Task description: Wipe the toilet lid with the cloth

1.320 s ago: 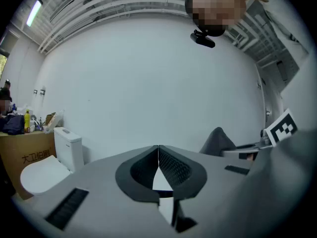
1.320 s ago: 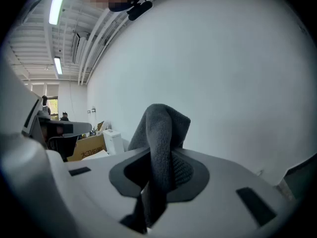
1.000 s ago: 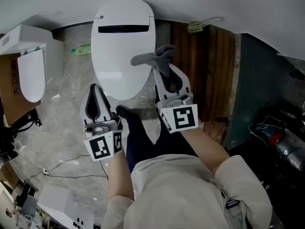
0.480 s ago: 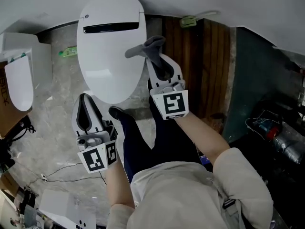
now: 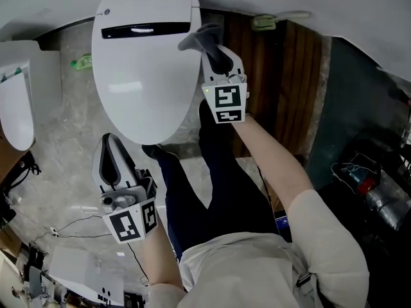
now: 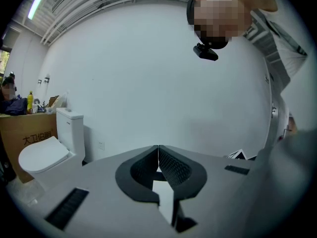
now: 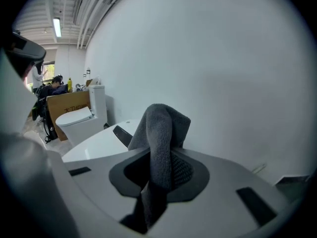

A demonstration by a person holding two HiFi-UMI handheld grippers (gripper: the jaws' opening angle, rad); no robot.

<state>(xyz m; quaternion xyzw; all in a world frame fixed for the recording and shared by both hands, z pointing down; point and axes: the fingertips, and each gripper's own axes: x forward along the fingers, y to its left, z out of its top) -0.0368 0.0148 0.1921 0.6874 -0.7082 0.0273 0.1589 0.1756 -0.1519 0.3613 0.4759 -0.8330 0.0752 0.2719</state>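
Observation:
A white toilet with its lid closed fills the upper left of the head view; the lid also shows low at the left of the right gripper view. My right gripper is shut on a grey cloth, held over the lid's right edge near its back. In the right gripper view the cloth stands folded out of the jaws. My left gripper hangs below the lid's front edge, shut and holding nothing, its jaws meeting in the left gripper view.
A second white toilet stands at the far left beside a cardboard box. Dark wooden planks lie right of the toilet. The person's legs and shoes are on the marble floor. Cables trail at lower left.
My right gripper has carried the cloth up and forward, from beside the lid's front to its right rear edge. The left gripper has dropped back slightly towards the person.

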